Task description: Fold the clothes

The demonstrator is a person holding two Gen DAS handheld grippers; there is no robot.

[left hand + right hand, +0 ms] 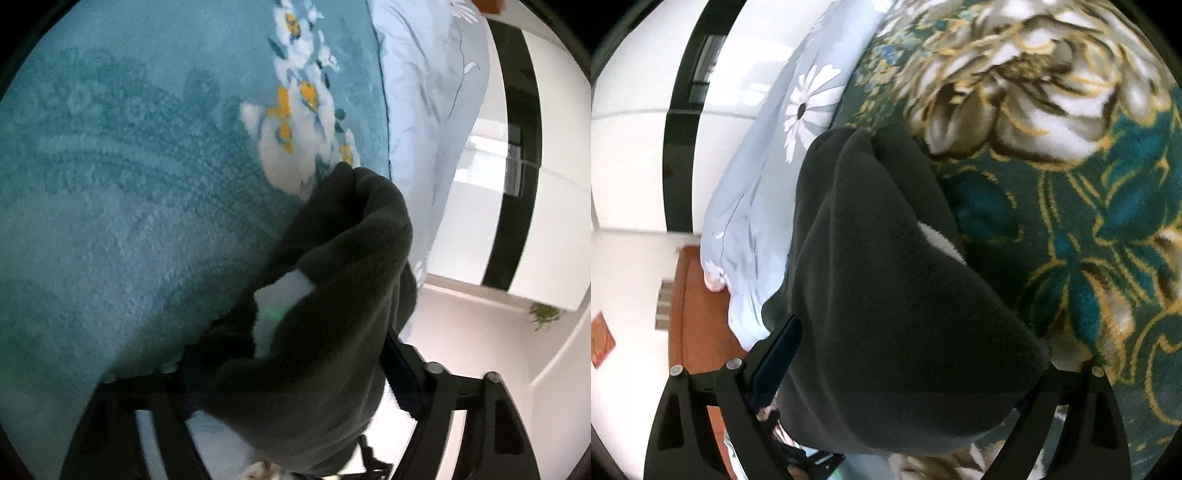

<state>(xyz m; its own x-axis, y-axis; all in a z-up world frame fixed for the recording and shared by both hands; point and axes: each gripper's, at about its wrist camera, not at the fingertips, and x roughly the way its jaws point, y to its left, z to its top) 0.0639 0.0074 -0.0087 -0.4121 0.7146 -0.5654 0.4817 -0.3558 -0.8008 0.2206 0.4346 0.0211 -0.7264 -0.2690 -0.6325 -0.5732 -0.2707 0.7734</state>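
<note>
Both your left gripper [295, 398] and right gripper [897, 373] are clamped on the dark fleece garment [886, 280], held bunched above the blanket [129, 184]: it looks soft, thick, limp and light, so grip hems or corners, not bulk.

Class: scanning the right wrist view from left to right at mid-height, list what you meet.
White wall → pale blue daisy quilt → dark fleece garment → green floral blanket.
</note>
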